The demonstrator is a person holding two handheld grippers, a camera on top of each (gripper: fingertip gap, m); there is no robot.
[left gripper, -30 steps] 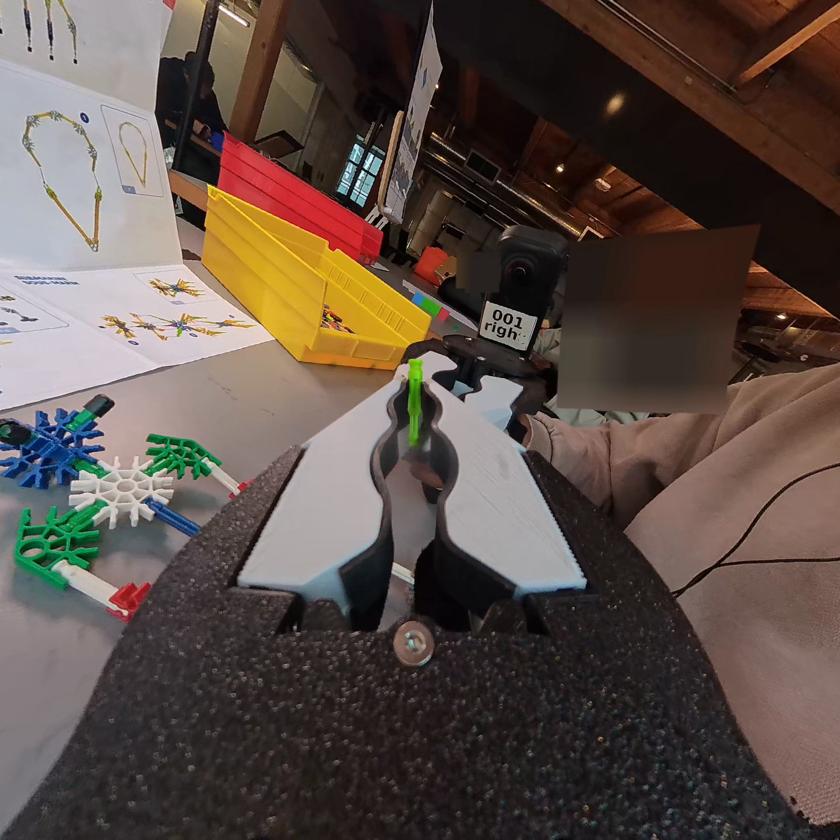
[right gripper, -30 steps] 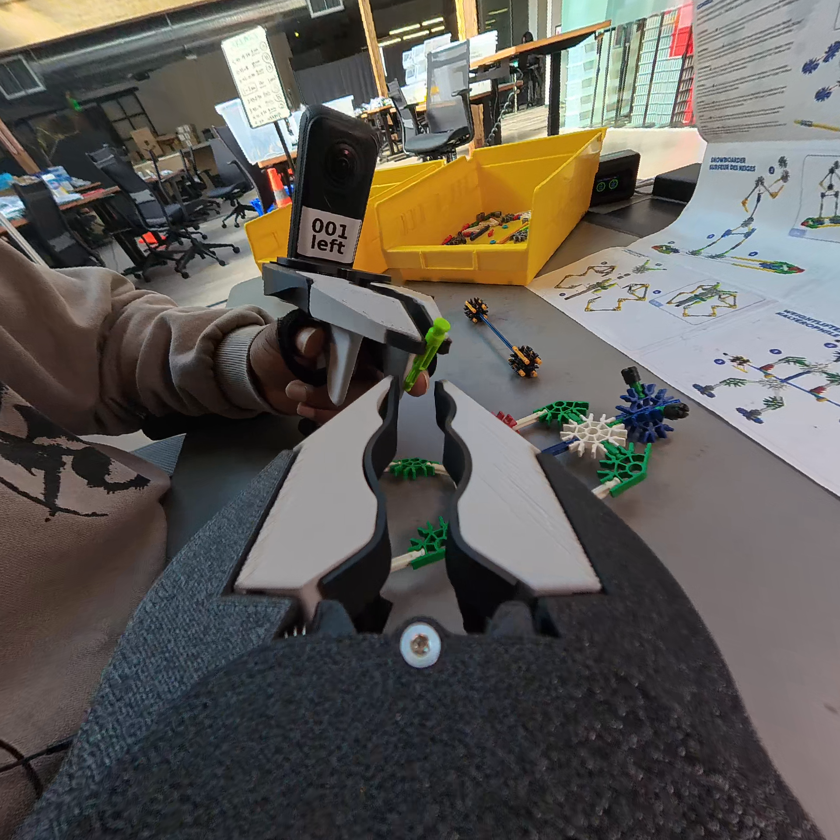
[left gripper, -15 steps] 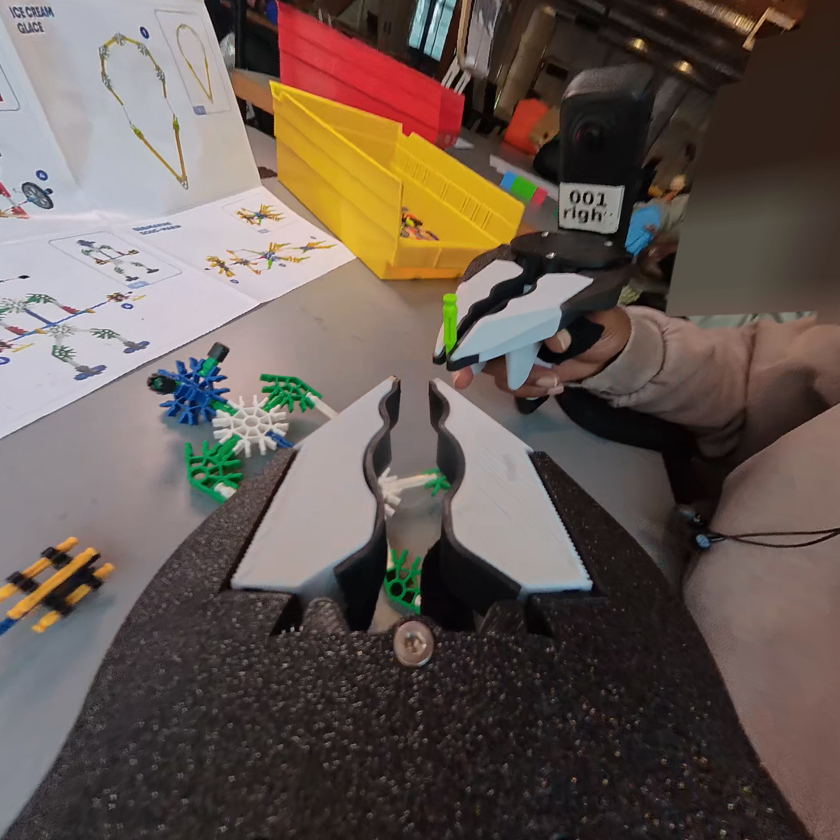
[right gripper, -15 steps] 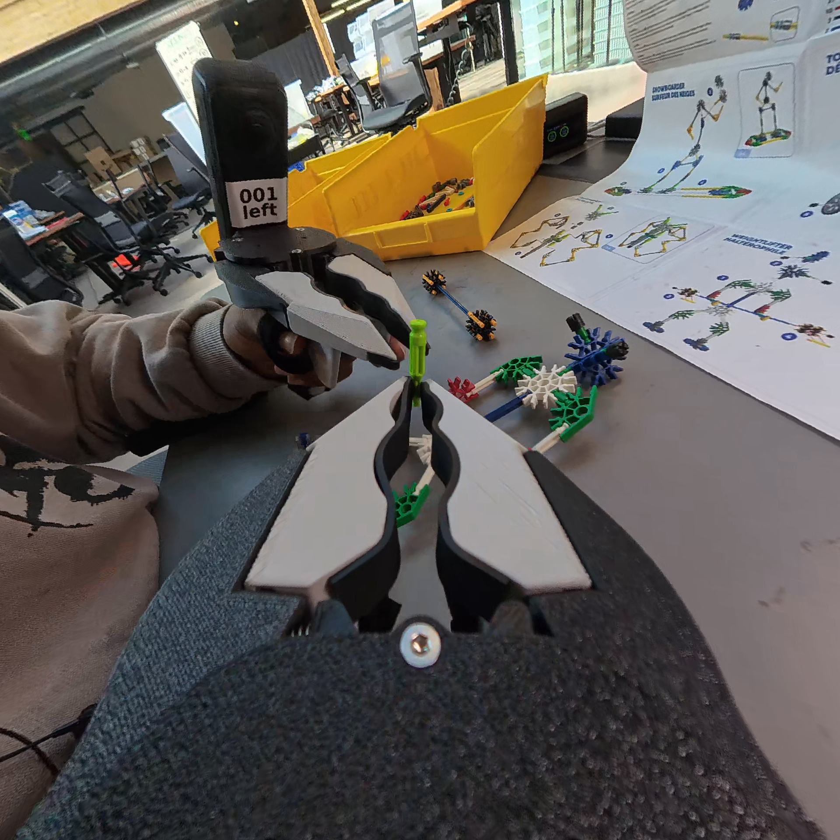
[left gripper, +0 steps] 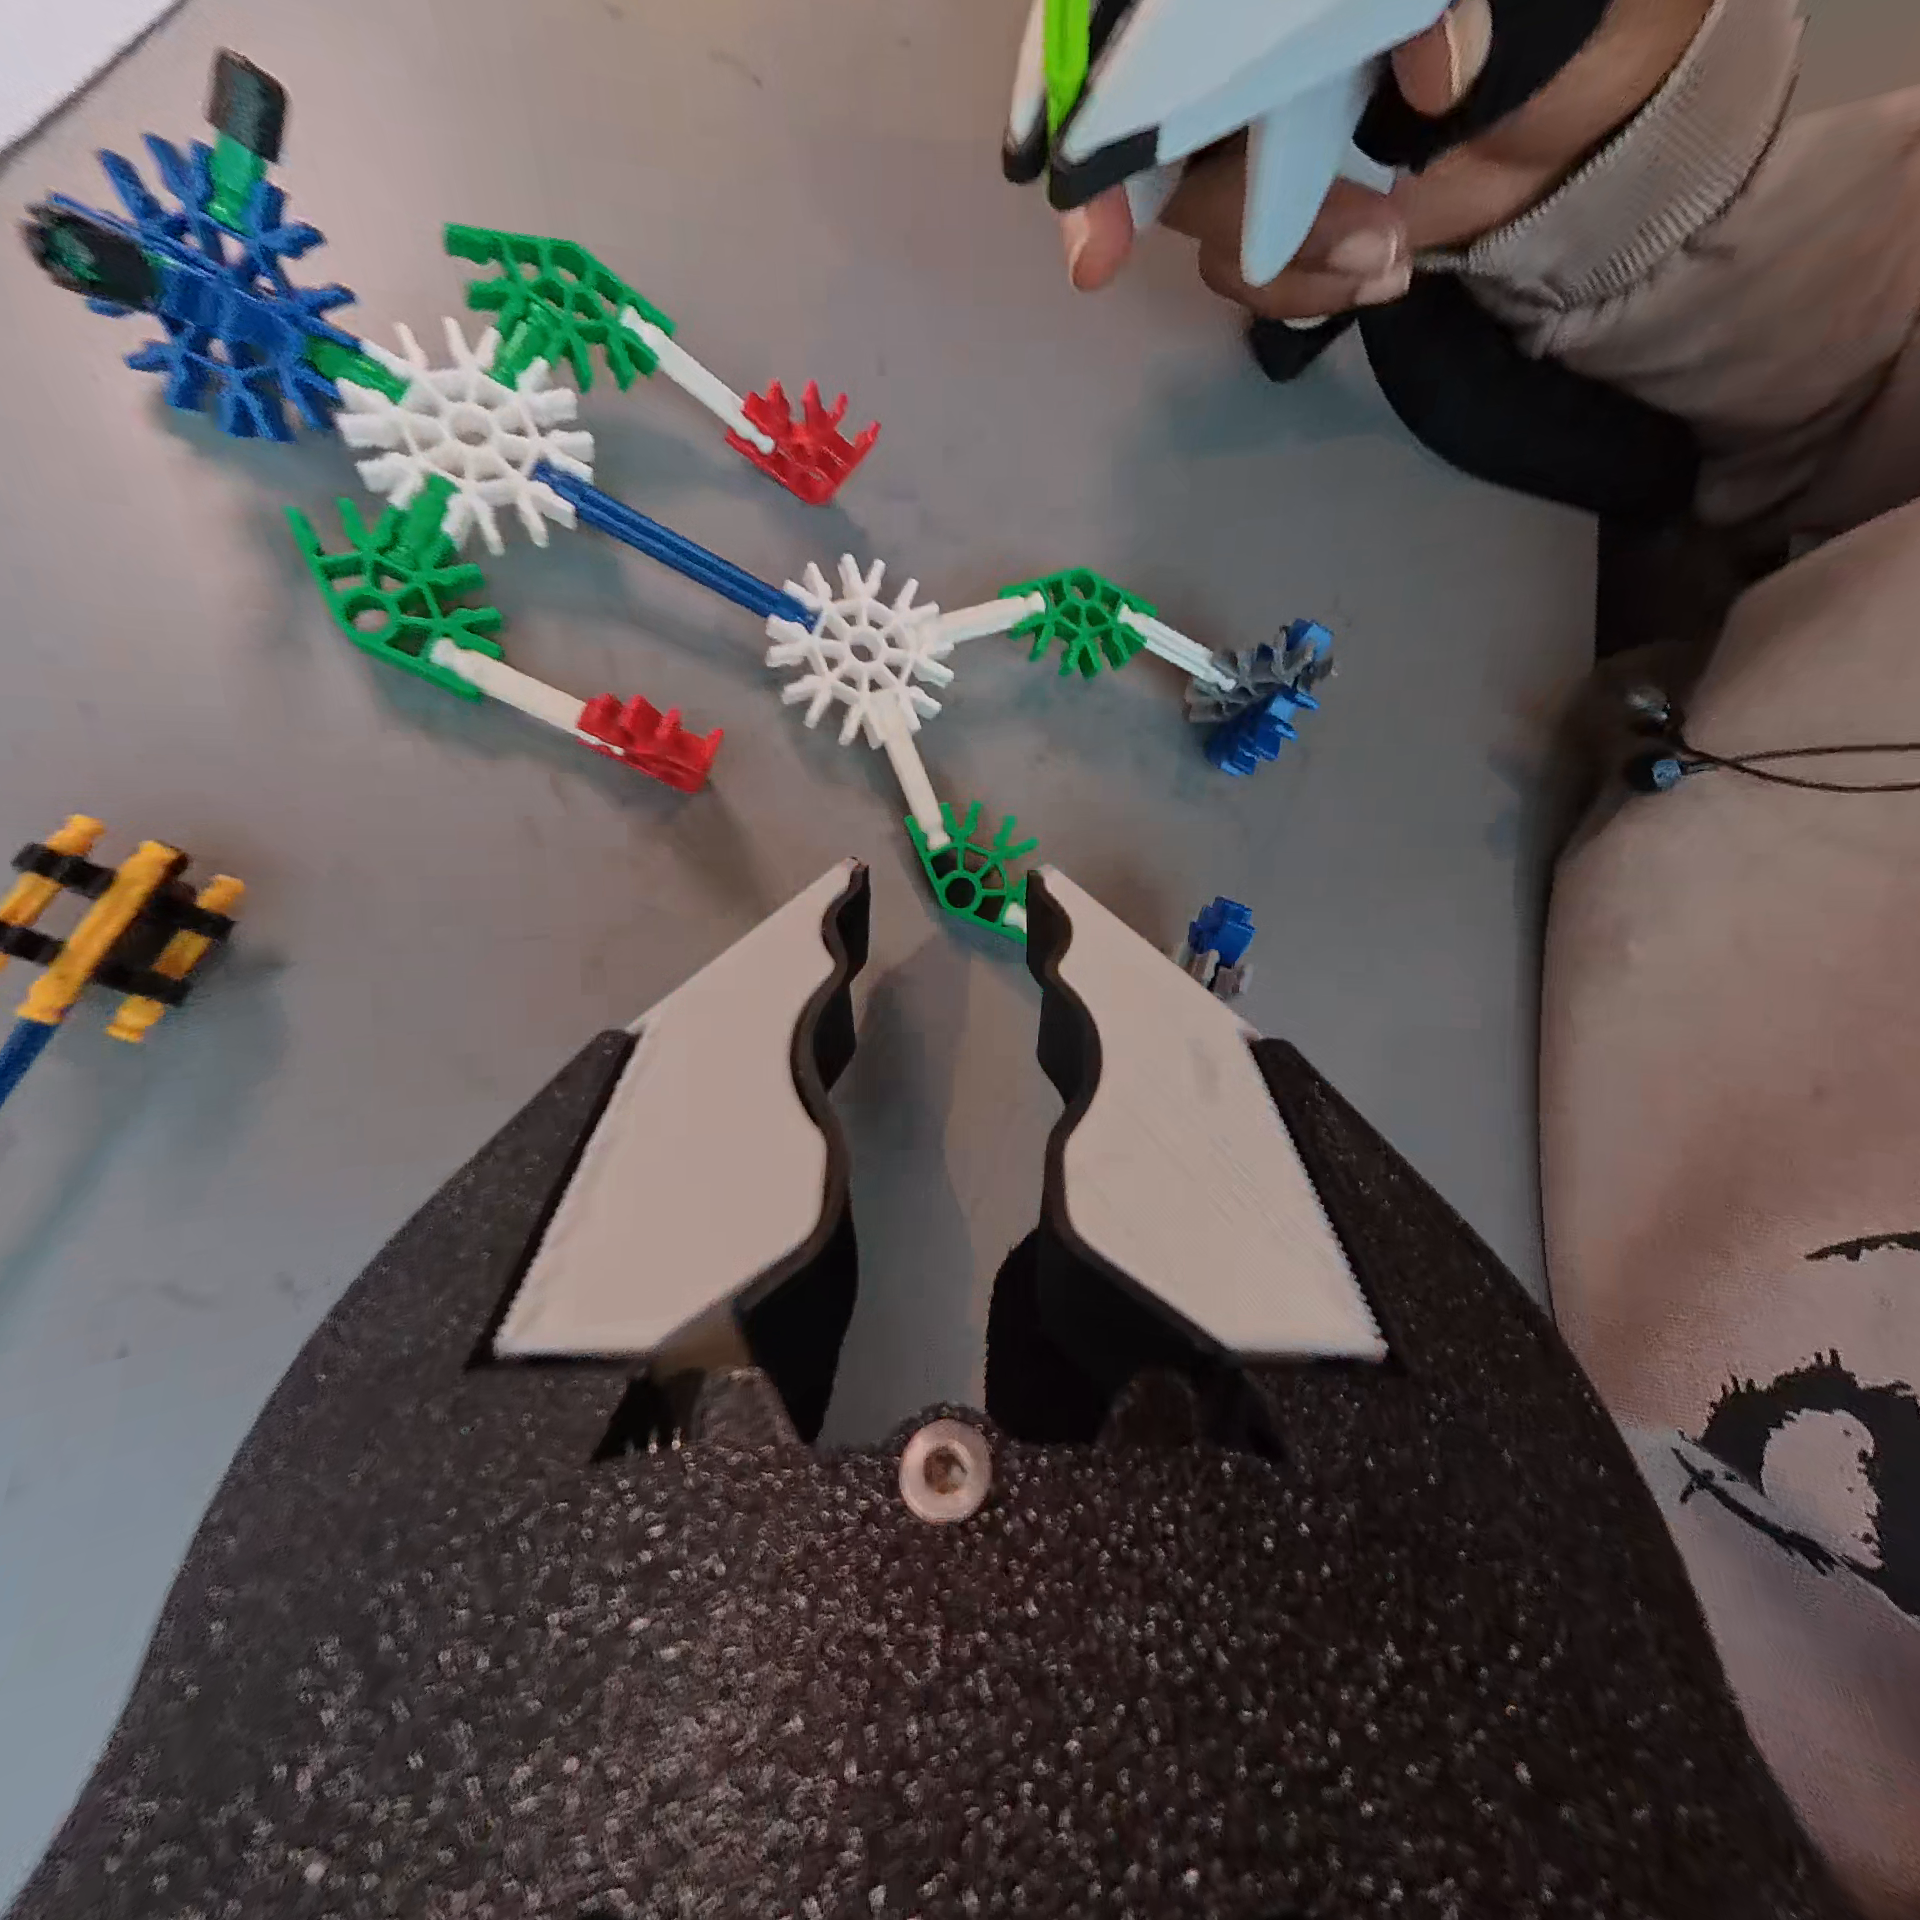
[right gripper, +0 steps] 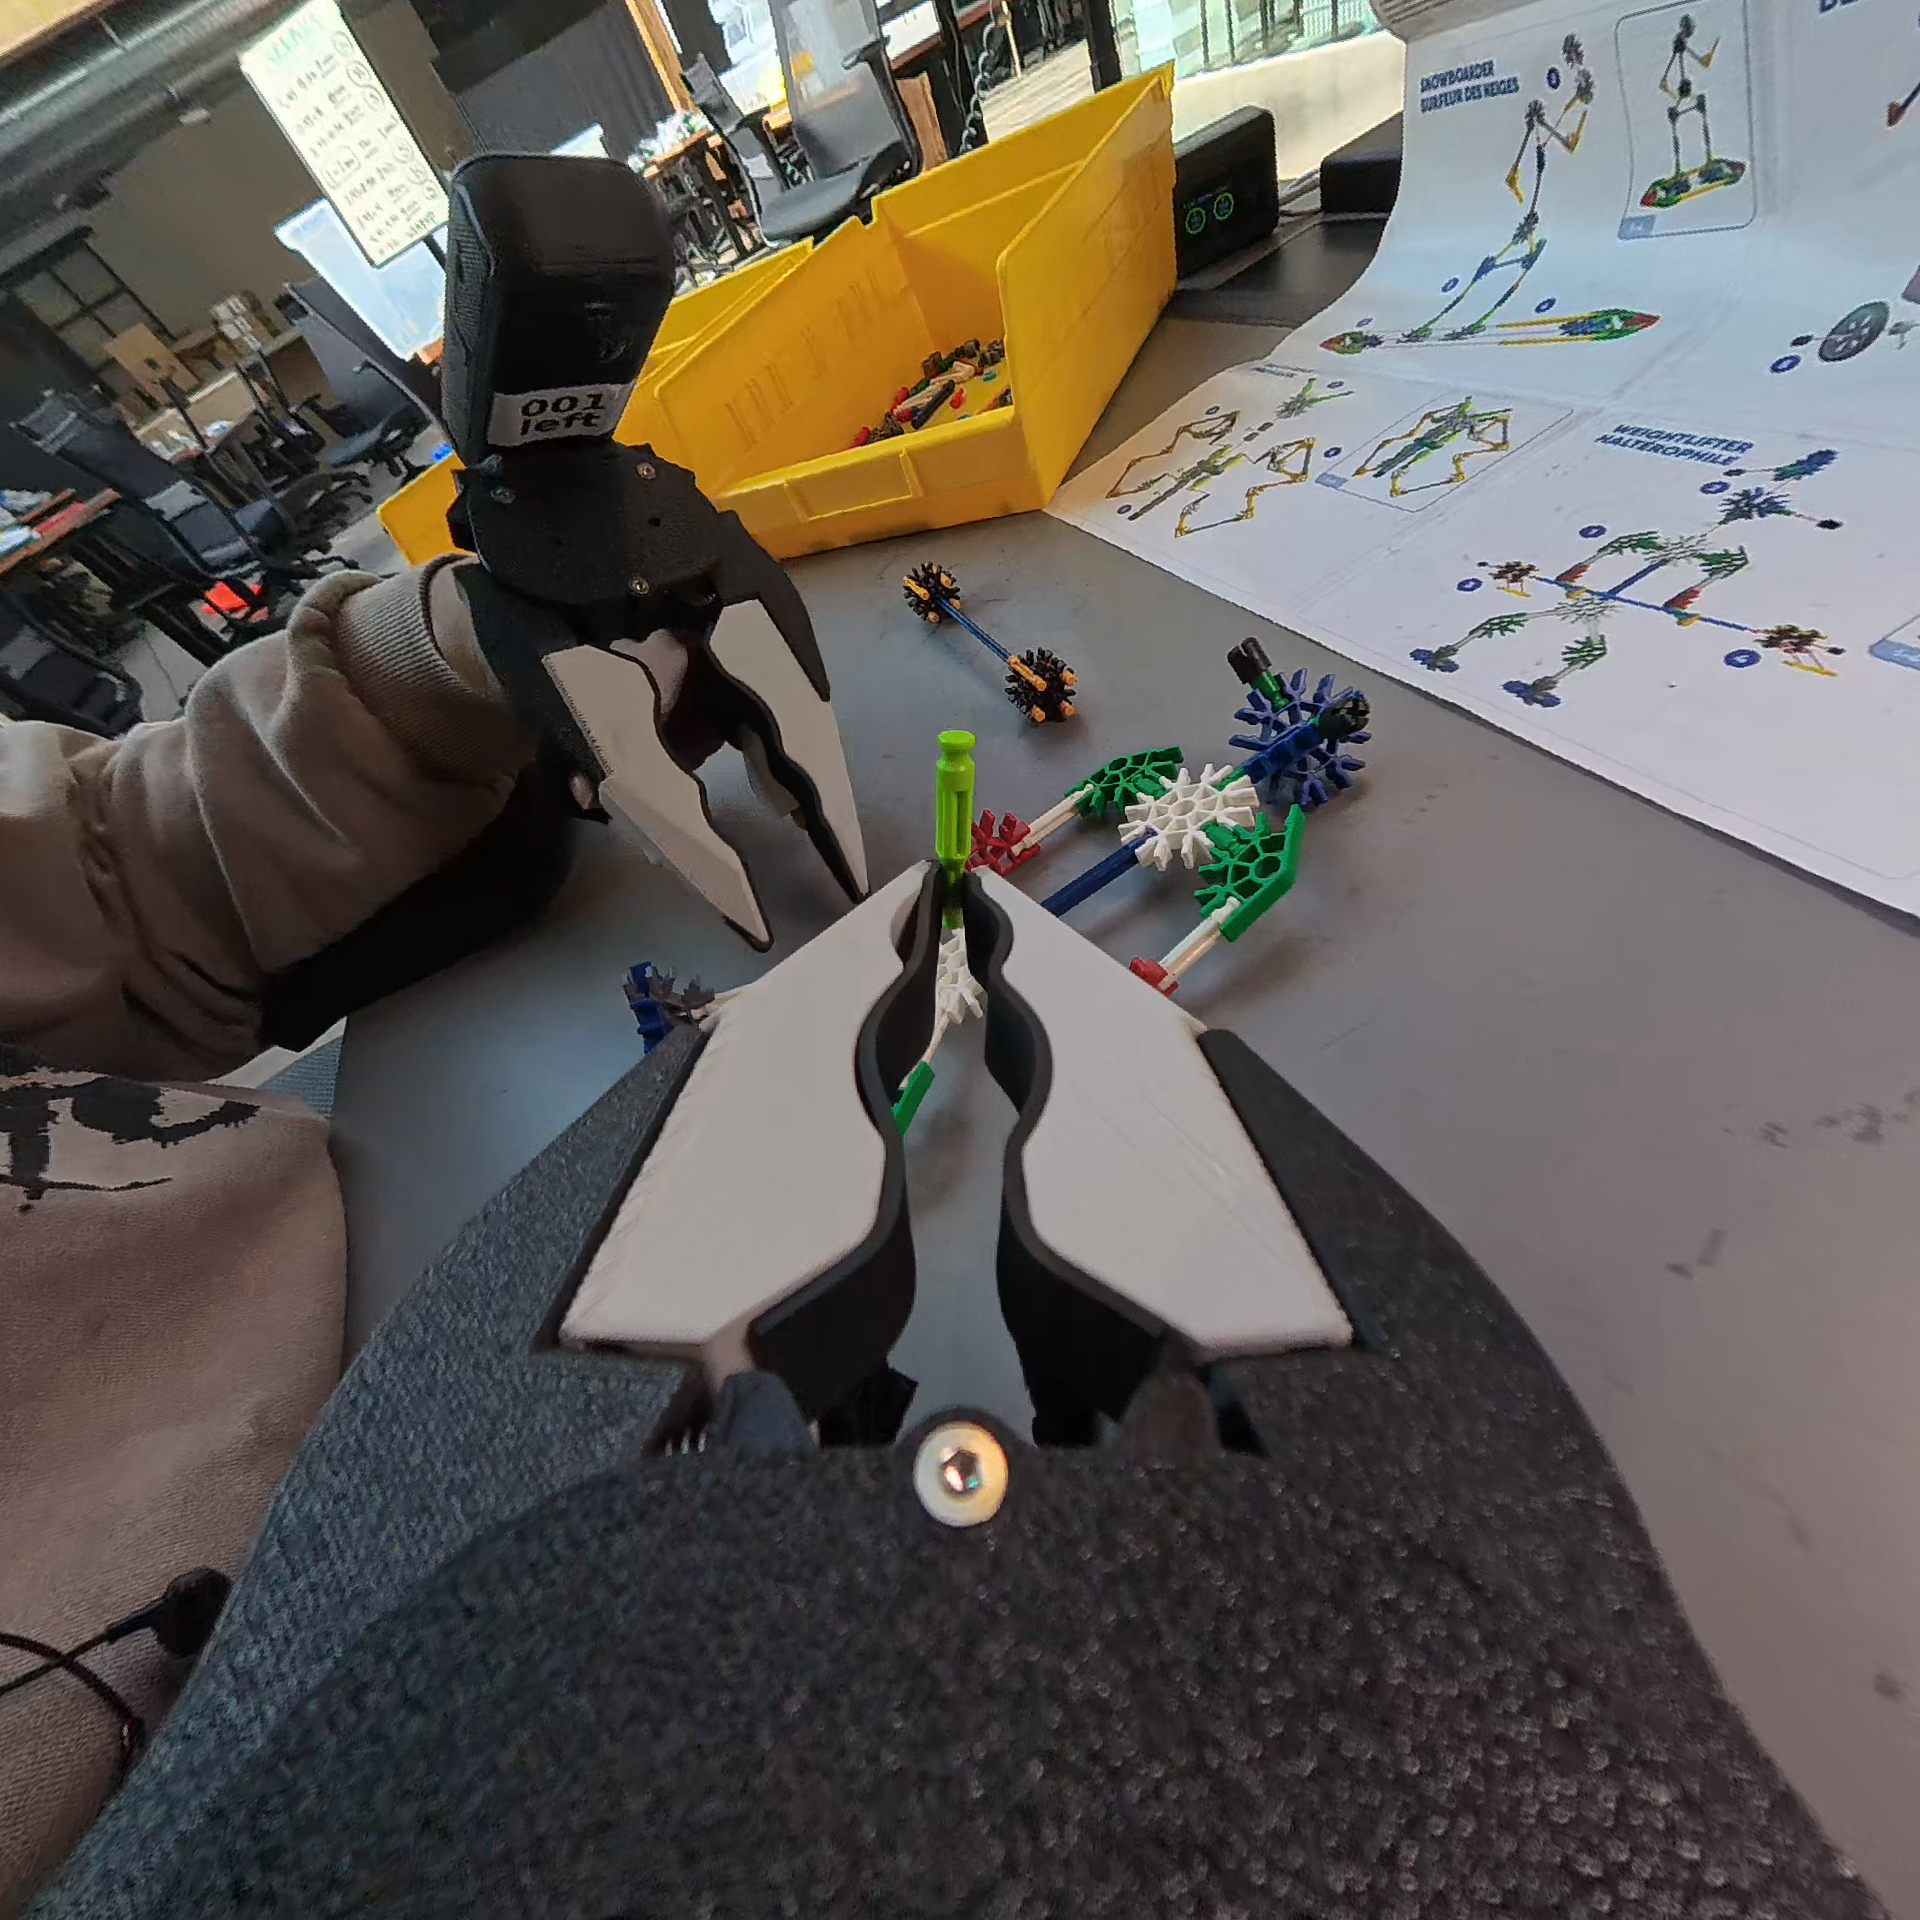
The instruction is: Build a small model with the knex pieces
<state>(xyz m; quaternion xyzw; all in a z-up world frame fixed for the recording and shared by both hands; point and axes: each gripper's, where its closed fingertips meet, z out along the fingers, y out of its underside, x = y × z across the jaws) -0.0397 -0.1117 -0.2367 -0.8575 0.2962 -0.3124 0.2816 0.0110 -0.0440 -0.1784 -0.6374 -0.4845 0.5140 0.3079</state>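
Lime-green rod [right gripper: 954,800]: I have it pinched upright at the tips of my right gripper [right gripper: 948,883], centre of the right wrist view; in the left wrist view it shows at the top edge [left gripper: 1062,62], inside that same gripper [left gripper: 1049,177].
Right claw: clamped together on the rod, which stands well proud of the tips.
Left gripper [left gripper: 945,894]: fingers apart and holding nothing, pointing down at the grey table [left gripper: 1039,436]; the right wrist view shows it spread open too [right gripper: 810,914], left of centre.
Nearest to the left claw: a green fan connector [left gripper: 971,873] at lower centre, touching or just beside the inner edge of my right-hand finger; I cannot tell which.
Model on the table: that connector joins by a white rod to a white snowflake connector [left gripper: 860,649], and a blue rod [left gripper: 675,545] runs up-left to a second white snowflake [left gripper: 468,436] with green fans, red end clips [left gripper: 805,442] and a blue snowflake [left gripper: 223,322].
Assembled so far, as I judge it: most of the figure lies joined flat; the lime-green rod is not in it.
Elsewhere: yellow-and-black piece [left gripper: 104,925] at the left edge; yellow bin [right gripper: 935,343] of parts and an instruction sheet [right gripper: 1558,416] in the upper right of the right wrist view.
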